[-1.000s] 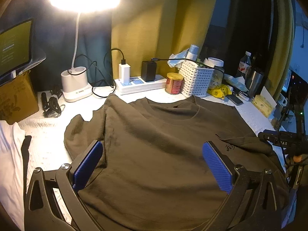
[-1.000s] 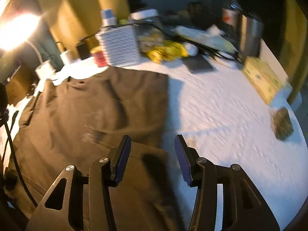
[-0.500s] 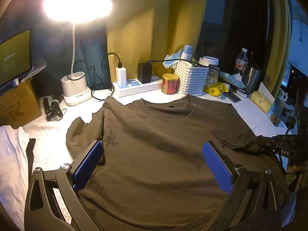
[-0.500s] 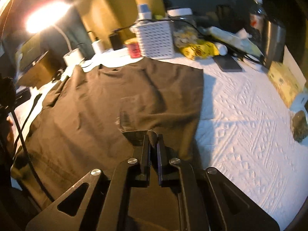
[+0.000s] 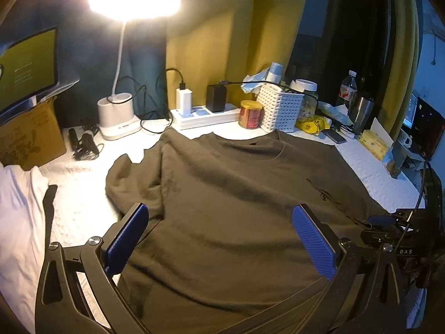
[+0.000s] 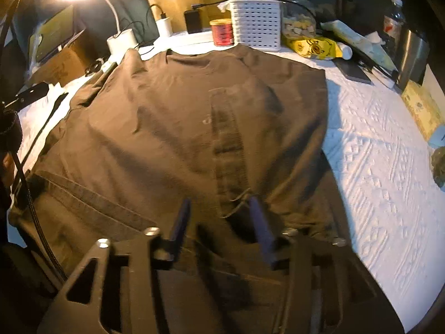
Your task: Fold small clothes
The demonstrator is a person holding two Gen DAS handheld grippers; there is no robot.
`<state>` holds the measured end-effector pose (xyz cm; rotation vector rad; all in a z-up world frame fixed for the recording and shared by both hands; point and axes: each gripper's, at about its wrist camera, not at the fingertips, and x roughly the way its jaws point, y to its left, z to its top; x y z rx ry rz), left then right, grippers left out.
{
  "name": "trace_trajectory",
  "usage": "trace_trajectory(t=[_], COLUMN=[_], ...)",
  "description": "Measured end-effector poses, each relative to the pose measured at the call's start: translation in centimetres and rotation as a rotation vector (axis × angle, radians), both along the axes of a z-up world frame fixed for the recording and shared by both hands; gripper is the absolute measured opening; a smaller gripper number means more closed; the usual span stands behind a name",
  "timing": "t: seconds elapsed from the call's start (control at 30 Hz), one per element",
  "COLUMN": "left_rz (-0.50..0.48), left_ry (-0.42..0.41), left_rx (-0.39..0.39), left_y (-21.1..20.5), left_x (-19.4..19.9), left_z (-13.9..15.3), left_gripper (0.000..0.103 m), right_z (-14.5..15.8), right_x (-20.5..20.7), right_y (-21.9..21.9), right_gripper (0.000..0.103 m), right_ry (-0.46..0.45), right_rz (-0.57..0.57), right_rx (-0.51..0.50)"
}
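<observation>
I see 1 brown shirt [image 5: 222, 208] spread ahead of my 2 grippers: left gripper [image 5: 219, 239] fingers apart, right gripper [image 6: 222, 222] fingers apart, each holding nothing.

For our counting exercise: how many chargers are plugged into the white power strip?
2: a white charger at the power strip's left end, a black charger beside it. Others may be hidden.

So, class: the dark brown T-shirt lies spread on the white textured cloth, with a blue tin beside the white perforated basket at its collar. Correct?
Not quite. The tin is red with a gold lid, as the right wrist view shows. The dark brown T-shirt does lie spread on the white textured cloth, by the white perforated basket.
</observation>
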<state>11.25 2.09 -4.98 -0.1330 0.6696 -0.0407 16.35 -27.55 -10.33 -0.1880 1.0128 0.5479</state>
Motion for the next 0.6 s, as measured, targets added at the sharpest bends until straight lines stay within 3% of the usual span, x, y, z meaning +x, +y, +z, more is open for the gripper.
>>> trace_trajectory(t=[0.6], left_rz=[0.054], left_ry=[0.051], left_rx=[-0.029], left_y=[8.6], left_x=[1.6], left_z=[-2.2], left_gripper=[0.102], right_z=[2.5], right_x=[2.0], right_y=[4.6], right_gripper=[0.053], right_ry=[-0.087], right_rz=[-0.087], right_rx=[0.016])
